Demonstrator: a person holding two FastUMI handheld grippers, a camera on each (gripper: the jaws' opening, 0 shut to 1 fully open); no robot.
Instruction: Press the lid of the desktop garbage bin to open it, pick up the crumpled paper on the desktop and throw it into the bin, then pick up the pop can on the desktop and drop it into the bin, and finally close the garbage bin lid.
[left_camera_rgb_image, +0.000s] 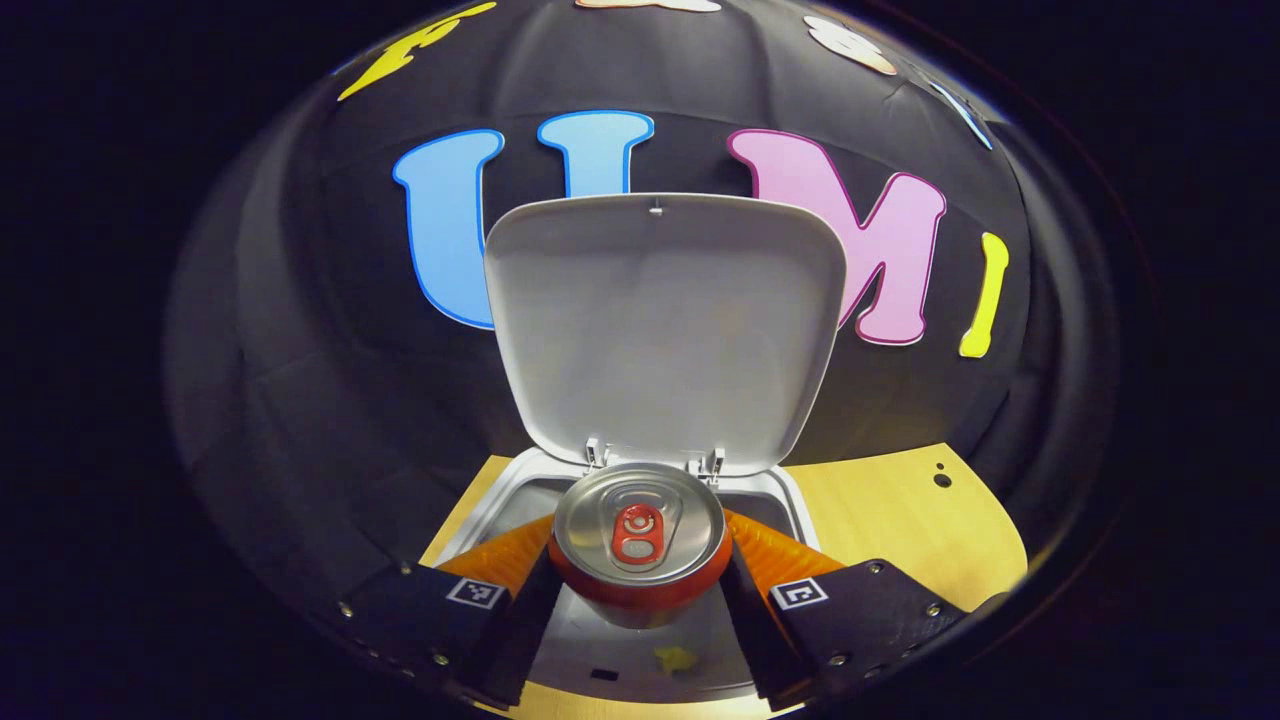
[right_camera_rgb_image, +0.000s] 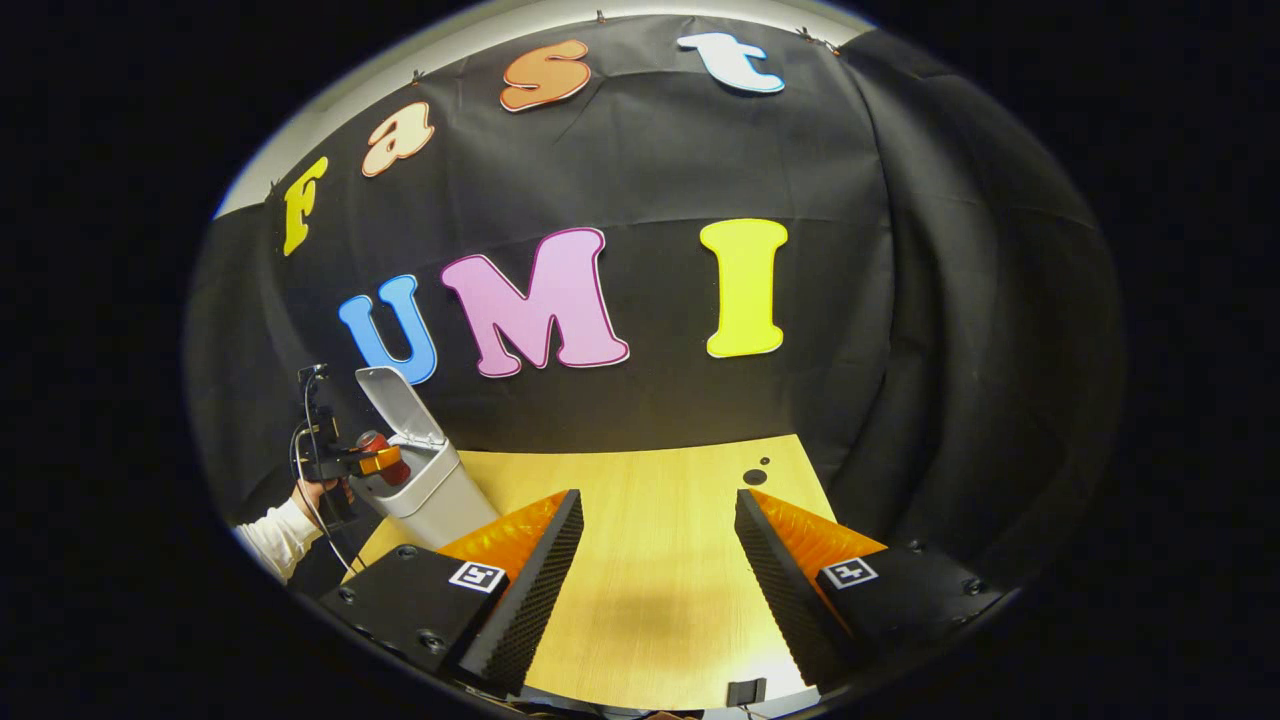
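A red pop can (left_camera_rgb_image: 638, 545) with a silver top stands upright between both fingers of my left gripper (left_camera_rgb_image: 640, 585), which is shut on it. It hangs right over the open mouth of the white bin (left_camera_rgb_image: 520, 500). The bin's lid (left_camera_rgb_image: 665, 325) stands up behind the can. Something small and yellowish (left_camera_rgb_image: 675, 657) lies inside the bin. In the right gripper view, the bin (right_camera_rgb_image: 435, 495) sits at the table's far left with the can (right_camera_rgb_image: 383, 456) held above its rim by a hand in a white sleeve (right_camera_rgb_image: 280, 535). My right gripper (right_camera_rgb_image: 655, 560) is open over bare table.
The wooden table (right_camera_rgb_image: 650, 540) runs back to the black cloth wall. Two small dark holes (right_camera_rgb_image: 757, 473) mark the table near its far right edge. The bin stands close to the wall at the left end.
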